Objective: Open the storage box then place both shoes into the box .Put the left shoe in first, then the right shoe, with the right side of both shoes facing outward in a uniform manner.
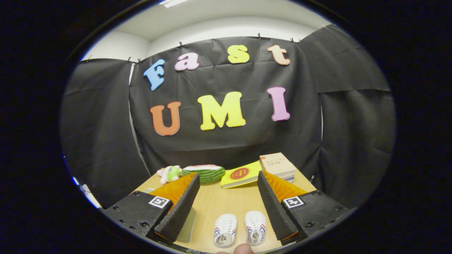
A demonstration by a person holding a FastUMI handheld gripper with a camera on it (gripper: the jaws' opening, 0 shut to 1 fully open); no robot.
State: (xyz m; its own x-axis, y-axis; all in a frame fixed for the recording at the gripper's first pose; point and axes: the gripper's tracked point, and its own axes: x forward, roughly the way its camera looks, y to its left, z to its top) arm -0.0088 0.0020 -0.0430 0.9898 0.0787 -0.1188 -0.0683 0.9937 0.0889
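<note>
I see the claw [226,208] held above the bench [212,201], its two fingers spread wide with nothing between the pads. One finger [180,208] stands to the left of the shoes, the other finger [273,208] to their right.

Shoes, count two. Both are white with red and blue stripes on the sides. The left-hand shoe [225,230] and the right-hand shoe [255,227] lie side by side on the bench, close but apart, between the two fingers and below their tips. Long axes run roughly parallel, along the line of the fingers. The rounded toes point away from me toward the booth wall; the heel openings face me. Which is the left shoe and which the right I cannot tell.

A pale flat edge [189,222] shows just left of the shoes, half hidden under the left finger; possibly the storage box, not certain.

A fingertip [243,249] of a person shows just nearer than the shoes.

Beyond the shoes, at the far side of the bench: one yellow book [240,174], one stack of books [279,165] touching it on its right, one watermelon-slice plush [204,173] to its left, one small pink and green plush toy [169,173] left of that.
</note>
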